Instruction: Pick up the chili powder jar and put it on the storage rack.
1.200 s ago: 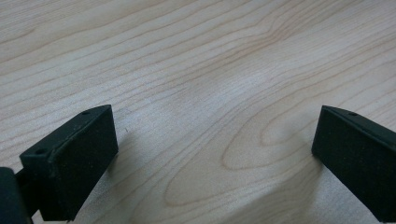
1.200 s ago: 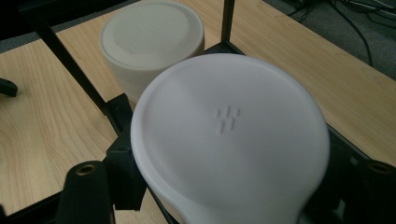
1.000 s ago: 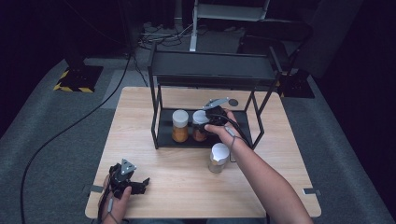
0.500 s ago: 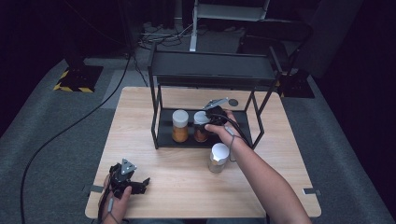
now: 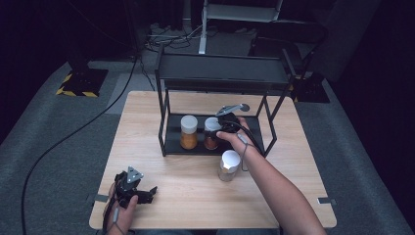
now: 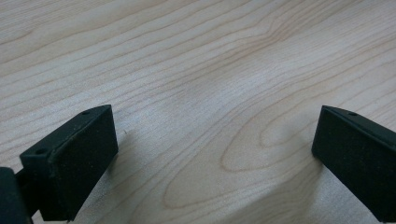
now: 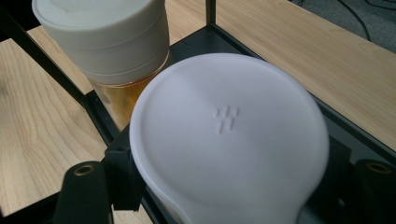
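A black two-tier rack [image 5: 220,73] stands at the back of the wooden table [image 5: 147,122]. Its lower shelf carries an orange-filled jar [image 5: 189,133] [image 7: 102,32] with a white lid. To the right of that jar is a red-brown jar [image 5: 211,142], whose white lid [image 7: 229,140] looms large in the right gripper view. My right gripper [image 5: 216,128] [image 7: 229,186] reaches under the top shelf and is shut on this jar, one jaw on each side of the lid. My left gripper [image 5: 147,193] [image 6: 215,154] lies on the table at the front left, open and holding nothing.
A third white-lidded jar [image 5: 229,165] stands on the table just in front of the rack, beside my right forearm [image 5: 274,191]. The rack's front posts and top shelf hem in the right gripper. Cables run across the floor behind and to the left.
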